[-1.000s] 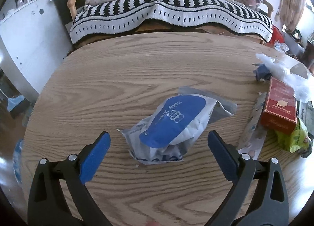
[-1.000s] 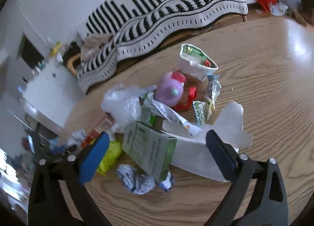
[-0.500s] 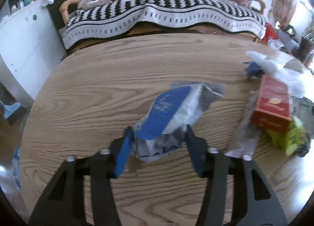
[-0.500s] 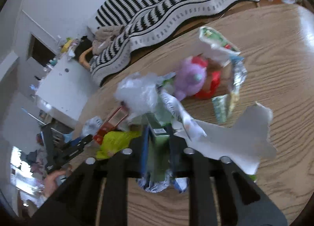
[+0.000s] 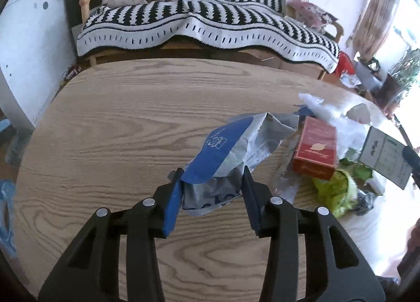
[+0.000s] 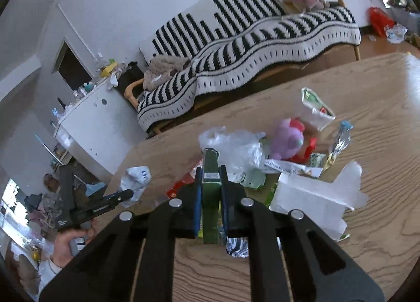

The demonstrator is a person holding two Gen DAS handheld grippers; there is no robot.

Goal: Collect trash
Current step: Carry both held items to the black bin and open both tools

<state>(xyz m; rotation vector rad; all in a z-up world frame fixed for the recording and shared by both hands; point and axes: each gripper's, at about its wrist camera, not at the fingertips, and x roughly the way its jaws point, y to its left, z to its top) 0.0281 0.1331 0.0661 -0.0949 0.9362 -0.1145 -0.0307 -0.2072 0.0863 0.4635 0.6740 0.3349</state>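
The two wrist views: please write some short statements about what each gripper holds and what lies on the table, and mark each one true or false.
1. The left gripper has a crumpled blue and white wipes packet between its pads. True; its jaws are closing on it.
2. The right gripper is open with nothing in it. False; it is shut on a flat green carton.
3. A red box lies on the wooden table to the right of the wipes packet. True.
4. The purple plush toy is held by the right gripper. False; it lies on the table, beyond the gripper.
5. The sofa carries a plain red cover. False; its cover is black and white striped.
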